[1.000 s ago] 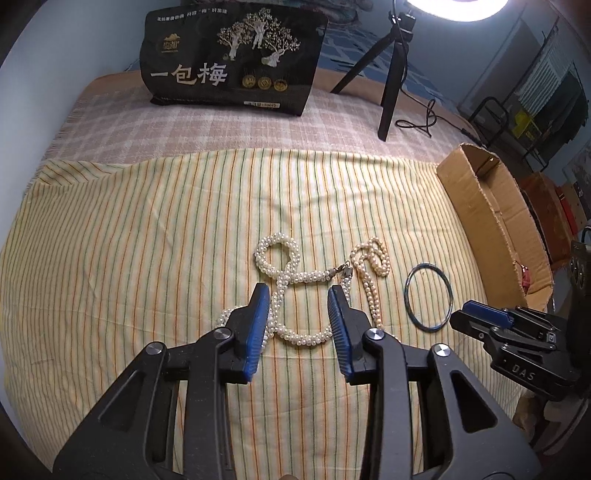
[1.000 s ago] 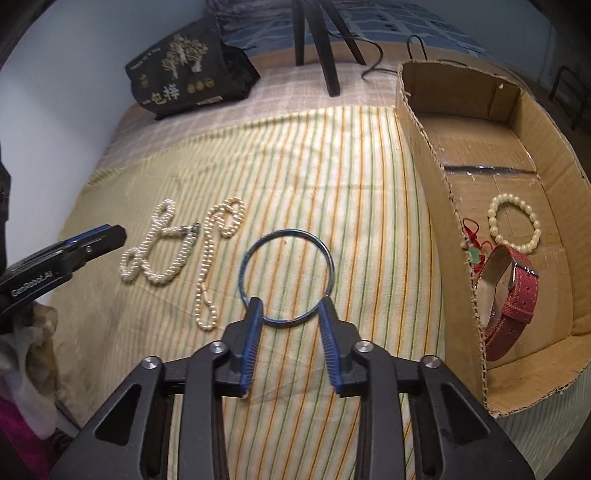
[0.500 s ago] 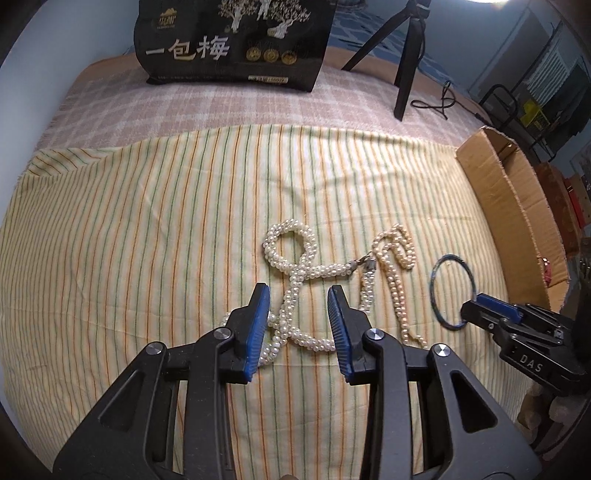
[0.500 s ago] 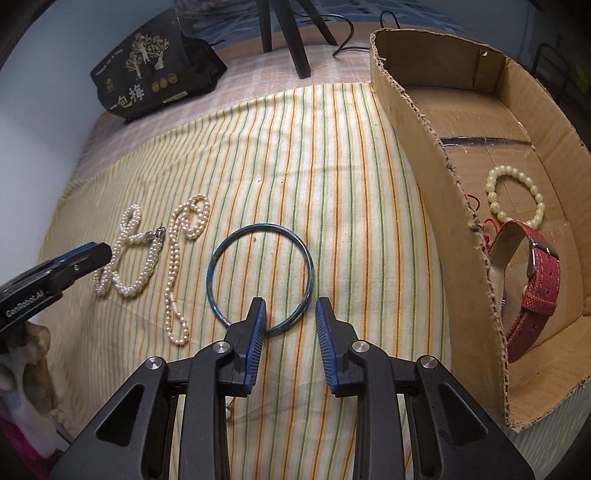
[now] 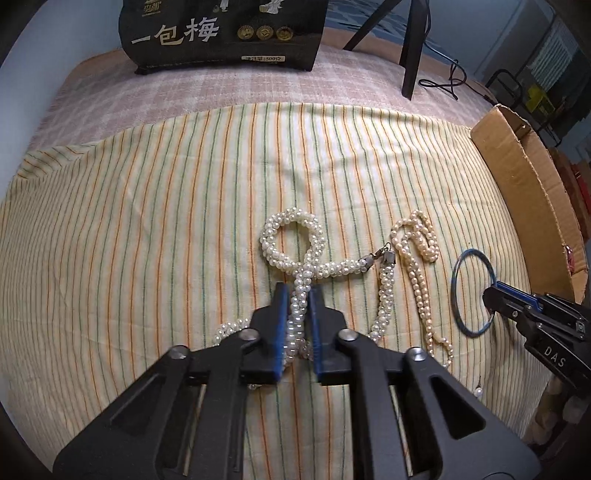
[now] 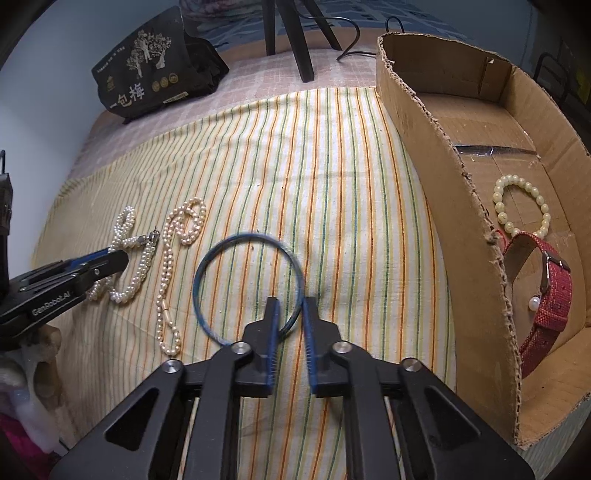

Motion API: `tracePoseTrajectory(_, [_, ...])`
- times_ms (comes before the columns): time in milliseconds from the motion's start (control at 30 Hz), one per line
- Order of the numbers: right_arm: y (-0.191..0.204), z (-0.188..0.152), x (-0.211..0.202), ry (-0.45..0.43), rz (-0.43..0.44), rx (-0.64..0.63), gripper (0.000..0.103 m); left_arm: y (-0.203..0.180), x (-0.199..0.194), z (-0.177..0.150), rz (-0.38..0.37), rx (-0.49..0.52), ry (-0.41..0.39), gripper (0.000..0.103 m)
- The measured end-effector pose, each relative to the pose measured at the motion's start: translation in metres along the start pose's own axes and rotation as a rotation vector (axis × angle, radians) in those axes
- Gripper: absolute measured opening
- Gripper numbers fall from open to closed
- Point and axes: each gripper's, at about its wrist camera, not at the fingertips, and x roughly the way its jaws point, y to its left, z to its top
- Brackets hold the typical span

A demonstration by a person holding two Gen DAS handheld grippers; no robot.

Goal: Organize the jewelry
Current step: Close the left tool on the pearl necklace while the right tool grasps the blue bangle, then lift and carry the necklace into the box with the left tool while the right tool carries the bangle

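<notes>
A thick white pearl rope necklace [image 5: 295,254] lies looped on the striped cloth. My left gripper [image 5: 298,295] is shut on a strand of it; both also show in the right wrist view, necklace [image 6: 142,258] and gripper [image 6: 110,258]. A thin cream pearl strand [image 5: 417,266] lies just right of it, seen also in the right wrist view [image 6: 166,273]. A blue bangle [image 6: 221,258] lies further right. My right gripper [image 6: 290,306] has its jaws narrowed around the bangle's near right rim; I cannot tell whether they grip it. In the left wrist view the bangle [image 5: 458,288] meets that gripper [image 5: 489,293].
A cardboard box [image 6: 436,155] stands at the right edge, holding a pale bead bracelet [image 6: 498,199] and a red watch [image 6: 554,295]. A black snack bag [image 5: 221,33] and a tripod leg [image 5: 412,55] stand at the back. The cloth's near edge drops off.
Both grippers moved forward and down and their jaws narrowed. The left closed on the white rope necklace; the right closed in around the bangle's near rim.
</notes>
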Motion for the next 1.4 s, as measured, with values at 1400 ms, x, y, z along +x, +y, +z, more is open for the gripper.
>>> tracePoseTrajectory(1400, [0.024, -0.004, -0.108, -0.254, 0.077, -0.163, 0.002, -0.039, -0.172, 0.020, -0.176, -0.023, -0.379, 0.006])
